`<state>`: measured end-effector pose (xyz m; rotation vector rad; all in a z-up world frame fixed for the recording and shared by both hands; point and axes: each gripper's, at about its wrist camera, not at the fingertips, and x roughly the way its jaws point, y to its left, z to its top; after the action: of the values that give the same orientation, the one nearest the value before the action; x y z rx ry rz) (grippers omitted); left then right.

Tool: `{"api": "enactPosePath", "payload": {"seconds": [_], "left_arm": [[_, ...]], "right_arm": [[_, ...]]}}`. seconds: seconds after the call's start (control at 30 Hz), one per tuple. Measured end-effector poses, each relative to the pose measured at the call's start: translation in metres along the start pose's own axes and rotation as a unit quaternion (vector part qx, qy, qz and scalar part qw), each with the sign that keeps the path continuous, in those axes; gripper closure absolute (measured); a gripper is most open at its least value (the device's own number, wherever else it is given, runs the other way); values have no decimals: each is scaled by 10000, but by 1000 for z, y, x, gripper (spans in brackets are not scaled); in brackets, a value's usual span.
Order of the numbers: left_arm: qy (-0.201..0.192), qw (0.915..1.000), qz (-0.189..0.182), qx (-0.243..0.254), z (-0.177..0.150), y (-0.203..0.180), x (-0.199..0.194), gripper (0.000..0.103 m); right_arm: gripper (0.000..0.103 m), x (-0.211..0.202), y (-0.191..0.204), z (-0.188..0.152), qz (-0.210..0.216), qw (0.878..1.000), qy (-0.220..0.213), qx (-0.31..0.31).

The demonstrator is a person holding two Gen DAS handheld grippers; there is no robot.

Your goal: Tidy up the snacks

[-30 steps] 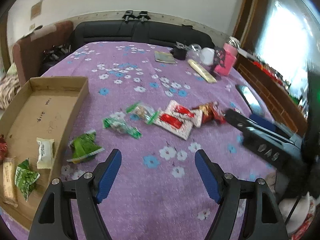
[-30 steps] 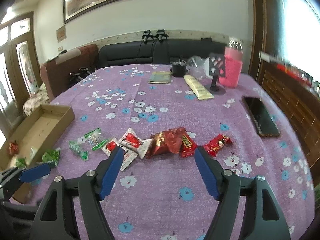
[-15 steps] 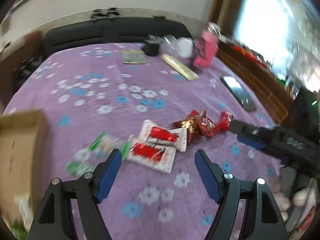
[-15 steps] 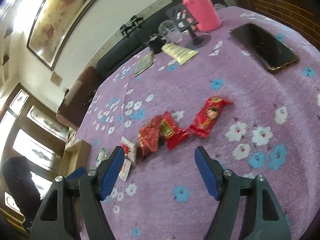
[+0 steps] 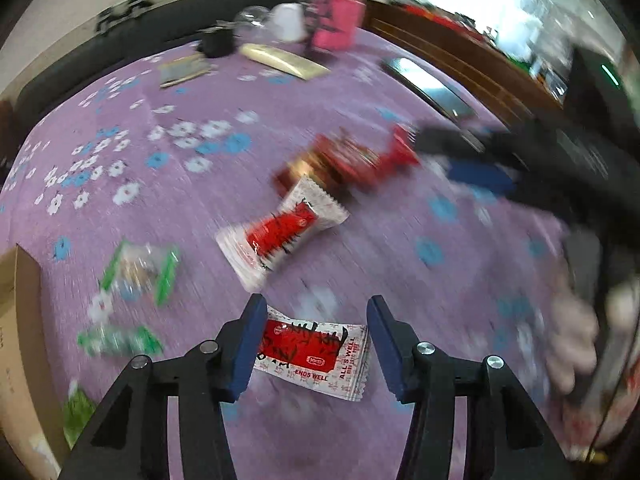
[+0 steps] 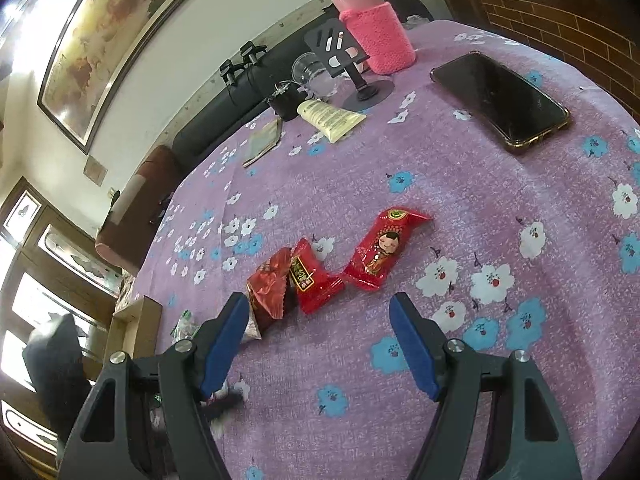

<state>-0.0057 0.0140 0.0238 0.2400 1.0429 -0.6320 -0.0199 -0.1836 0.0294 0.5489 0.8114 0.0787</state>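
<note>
My left gripper (image 5: 316,312) is open, low over the purple cloth, with a white-and-red snack packet (image 5: 310,354) lying between its jaws. A second white-and-red packet (image 5: 282,228) lies just beyond, then a cluster of red packets (image 5: 352,160). Green-ended candy packets (image 5: 138,270) lie to the left. My right gripper (image 6: 318,312) is open above the cloth in front of the red packets (image 6: 308,276) and a red packet with a cartoon face (image 6: 382,248). The right gripper also shows in the left wrist view (image 5: 480,160).
A cardboard box (image 5: 16,320) sits at the left edge; it also shows in the right wrist view (image 6: 136,328). A black phone (image 6: 500,100), a pink bottle (image 6: 374,28), a phone stand (image 6: 352,76), a cream tube (image 6: 330,118) and a booklet (image 6: 262,140) lie at the far side.
My left gripper has swung right from the box and dropped low, so a white-and-red packet now lies between its jaws. My right gripper has tilted and closed in on the red packets.
</note>
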Motion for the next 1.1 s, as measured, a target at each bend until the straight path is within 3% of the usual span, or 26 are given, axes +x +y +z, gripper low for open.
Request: {"api": "enactPosePath", "payload": {"seconds": [0.13,0.23,0.5,0.53,0.57,0.63,0.83,1.0,1.1], "left_arm": [[-233,9996,-82,-158,-19,-3,-30,47],[-456,9980,115,-433,-32,-3,-45,32],[-301,9915,352,-1214,-34,-1,-13,32],[-309,9917,456,-1165,-33,-3,-8,40],[-396,9914,635,-1074,-32,-6,-7,57],[-392,9912,724,-1040,-33,-5,-8,72],[-416,9882,684,-1309,-56,14,-24,72],[-716,9833,493,-1600,-74,23,-43,72],[-947,9805,453,-1661,-82,28,-63,72]], "right_arm": [[31,0,-1,1,-22,10000,11,31],[31,1,1,0,9,10000,39,-4],[31,3,10,-6,-35,9998,71,-191],[31,3,12,-7,-59,9997,45,-250],[31,2,14,-7,-84,9994,10,-324],[31,1,17,-8,-88,9991,-15,-413],[30,7,32,-15,383,9966,211,-700],[30,13,50,-25,880,9894,471,-1054],[30,8,70,-27,947,9859,497,-1286]]}}
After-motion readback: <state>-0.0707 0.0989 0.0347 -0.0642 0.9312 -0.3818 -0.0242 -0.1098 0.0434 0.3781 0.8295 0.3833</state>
